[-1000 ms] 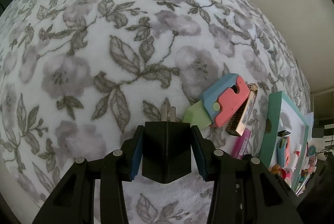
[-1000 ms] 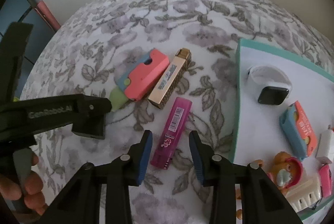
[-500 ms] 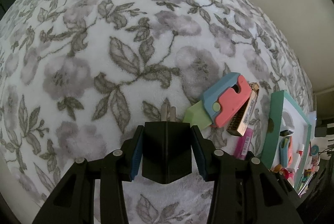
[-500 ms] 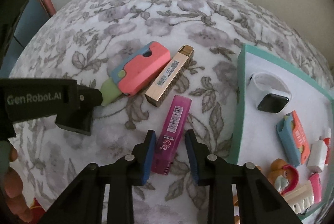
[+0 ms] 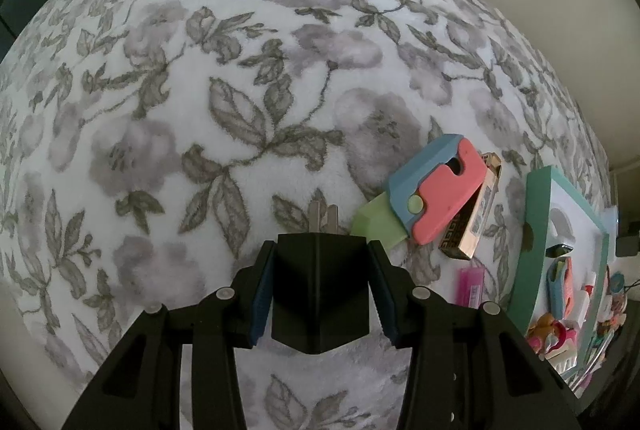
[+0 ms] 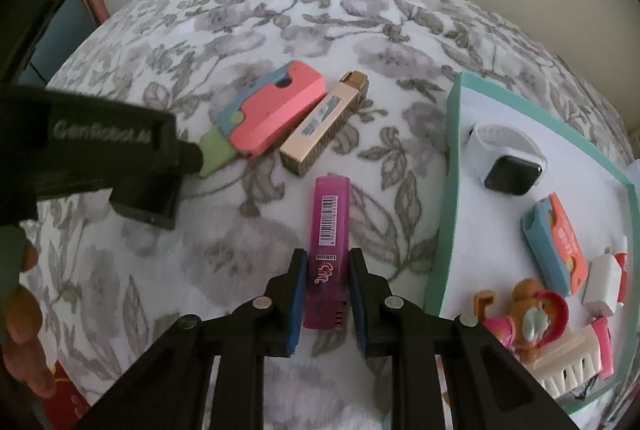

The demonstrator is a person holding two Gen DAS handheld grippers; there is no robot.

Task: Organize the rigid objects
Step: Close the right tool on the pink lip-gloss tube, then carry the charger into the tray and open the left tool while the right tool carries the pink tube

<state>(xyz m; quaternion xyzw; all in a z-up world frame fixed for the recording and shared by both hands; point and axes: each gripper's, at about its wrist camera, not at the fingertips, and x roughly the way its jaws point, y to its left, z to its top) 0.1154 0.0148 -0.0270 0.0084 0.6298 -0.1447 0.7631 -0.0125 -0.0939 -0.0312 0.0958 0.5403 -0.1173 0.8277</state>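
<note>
Over a floral blanket (image 5: pixel 240 77), we hold two tools at work. Our left gripper (image 5: pixel 320 290) is clenched on a black plug adapter (image 5: pixel 319 294), its two metal prongs jutting out ahead of the jaws. Our right gripper (image 6: pixel 326 294) is closing on a pink lighter (image 6: pixel 329 250); the pads sit against the sides of its lower body, while the barcoded end runs forward past the fingertips.

We judge the lighter light, stiff and smooth-sided plastic, so it could slip or swing if gripped only at its end; a hold nearer its middle, across the narrow sides, looks safer. The adapter looks hard and blocky, and its flat flanks suit the pads.

Ahead and left of the right jaws lie a pink-and-blue toy knife (image 6: pixel 272 113) and a gold lighter (image 6: pixel 324 121), touching side by side. To the jaws' right, the teal-rimmed tray (image 6: pixel 444 189) already carries a smartwatch (image 6: pixel 508 165) and small toys.
</note>
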